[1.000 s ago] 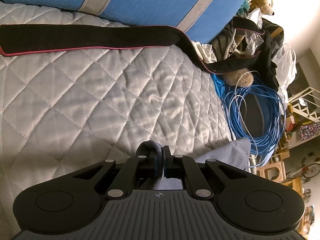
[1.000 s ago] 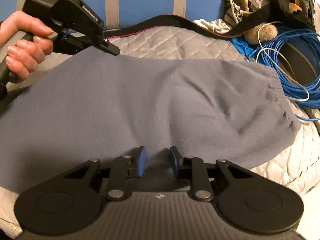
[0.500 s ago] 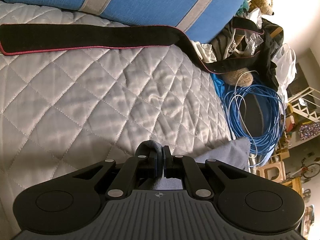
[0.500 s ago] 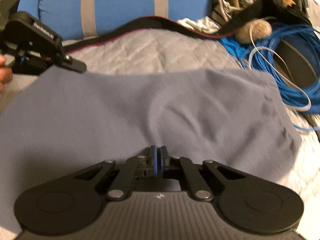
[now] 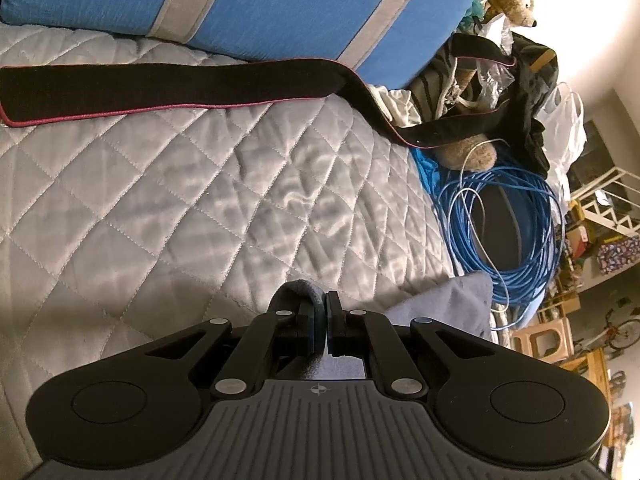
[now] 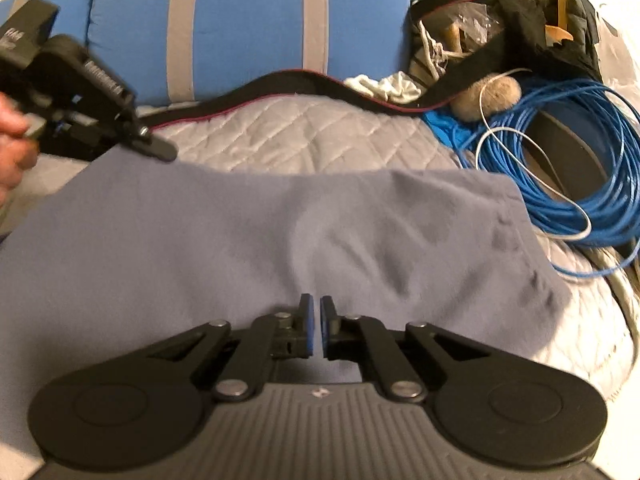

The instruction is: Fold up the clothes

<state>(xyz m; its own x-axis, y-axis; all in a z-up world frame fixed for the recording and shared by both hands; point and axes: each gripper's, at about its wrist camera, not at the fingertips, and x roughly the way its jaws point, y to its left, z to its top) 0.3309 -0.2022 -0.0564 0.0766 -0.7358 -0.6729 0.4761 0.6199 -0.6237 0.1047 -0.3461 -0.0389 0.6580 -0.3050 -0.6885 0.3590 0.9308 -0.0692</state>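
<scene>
Two grippers work one grey garment (image 6: 248, 240) spread across the quilted bed (image 5: 180, 208). From the right wrist view, the cloth covers most of the near bed, its gathered edge lying toward the coil of blue cable (image 6: 568, 184) on the right. The left gripper (image 5: 325, 320) has its fingers pressed together on a bunched edge of the grey fabric, which curls up over the left finger; in the right wrist view this same gripper sits at the cloth's far left corner, a hand (image 6: 14, 148) wrapped around its handle, somewhat blurred. The right gripper (image 6: 319, 328) sits at the garment's near edge with its blue-padded fingers nearly together, a thin slit between them; whether cloth is caught in that slit I cannot tell. Beyond the garment, a long black strap with red piping (image 5: 168, 88) runs across the bed, just below a blue pillow with grey stripes (image 5: 280, 4). A teddy bear (image 5: 516, 4) tops the clutter at far right.
</scene>
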